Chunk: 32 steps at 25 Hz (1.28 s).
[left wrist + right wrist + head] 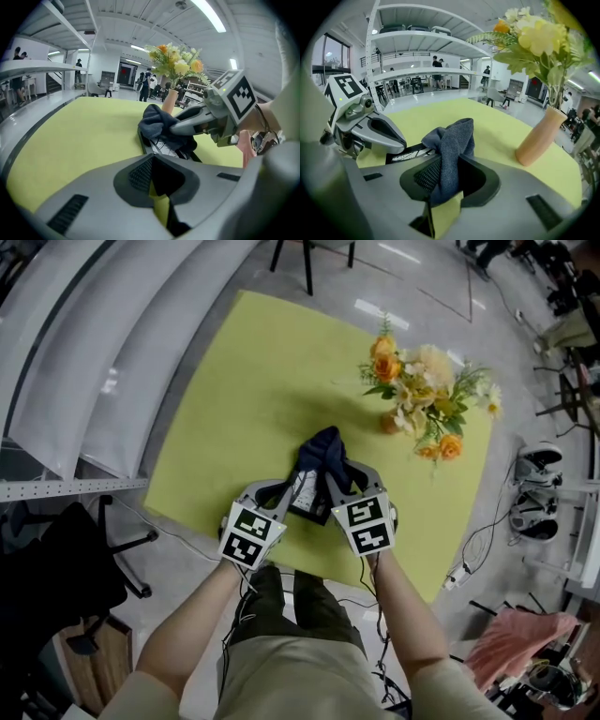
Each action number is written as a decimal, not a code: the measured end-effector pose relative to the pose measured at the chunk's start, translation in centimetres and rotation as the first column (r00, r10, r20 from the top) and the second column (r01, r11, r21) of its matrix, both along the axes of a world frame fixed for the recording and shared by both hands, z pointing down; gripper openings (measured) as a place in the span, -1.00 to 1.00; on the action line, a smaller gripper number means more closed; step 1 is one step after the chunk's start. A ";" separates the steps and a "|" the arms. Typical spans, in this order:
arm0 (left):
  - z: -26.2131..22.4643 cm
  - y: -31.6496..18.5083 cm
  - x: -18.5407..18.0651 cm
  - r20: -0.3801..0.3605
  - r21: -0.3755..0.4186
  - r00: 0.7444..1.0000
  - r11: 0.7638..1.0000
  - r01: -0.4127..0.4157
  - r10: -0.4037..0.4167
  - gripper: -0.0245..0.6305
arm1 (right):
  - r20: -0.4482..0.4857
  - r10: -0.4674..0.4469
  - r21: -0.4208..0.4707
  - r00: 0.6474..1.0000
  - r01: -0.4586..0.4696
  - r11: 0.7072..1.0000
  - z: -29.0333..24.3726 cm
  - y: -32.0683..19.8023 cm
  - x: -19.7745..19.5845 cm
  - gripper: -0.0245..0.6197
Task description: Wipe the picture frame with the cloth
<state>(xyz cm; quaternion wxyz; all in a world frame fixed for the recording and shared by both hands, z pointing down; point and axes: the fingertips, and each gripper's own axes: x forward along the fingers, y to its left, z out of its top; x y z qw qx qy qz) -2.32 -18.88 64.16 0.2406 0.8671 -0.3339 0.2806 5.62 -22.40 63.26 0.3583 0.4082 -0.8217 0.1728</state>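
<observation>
A small dark picture frame (305, 501) lies flat on the yellow-green table (244, 381), close to its near edge. The frame (161, 146) has a dark blue cloth (319, 451) bunched on its far part. My right gripper (336, 479) is shut on that cloth (452, 140), which rises out of its jaws above the frame (408, 152). My left gripper (284, 495) is shut, and its tips rest at the frame's left edge. Nothing shows between its jaws in the left gripper view, where the right gripper (187, 124) holds the cloth (161, 124).
A peach vase of yellow and orange flowers (422, 381) stands at the table's far right, and the vase (539, 136) is just right of the cloth. White shelving (103, 362) runs along the left. Chairs and cables lie on the floor around the table.
</observation>
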 end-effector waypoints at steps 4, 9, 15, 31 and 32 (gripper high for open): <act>0.1 -0.1 0.2 0.015 0.013 1.000 1.000 -0.005 0.005 -0.91 | -0.009 0.066 0.004 0.998 -0.066 0.998 -0.4 0.4 2.1 -0.58; 0.4 0.1 0.0 0.012 -0.001 1.000 1.000 0.007 -0.007 -0.91 | -0.003 0.142 0.004 0.990 -0.142 0.990 -1.5 1.1 4.3 -0.59; -1.3 1.4 0.1 -0.048 -0.031 0.999 1.000 0.003 -0.005 -0.91 | 0.081 0.070 0.118 0.994 -0.080 0.990 -5.8 1.2 0.6 -0.59; 0.2 2.7 -0.8 -0.031 -0.047 0.999 0.999 0.021 -0.022 -0.91 | 0.024 -0.075 -0.050 0.997 0.076 0.996 0.6 3.3 -4.8 -0.60; 0.2 2.6 -0.8 -0.029 -0.043 0.999 0.999 0.020 -0.022 -0.91 | -0.001 -0.079 -0.057 0.997 0.079 0.995 0.8 3.5 -4.3 -0.60</act>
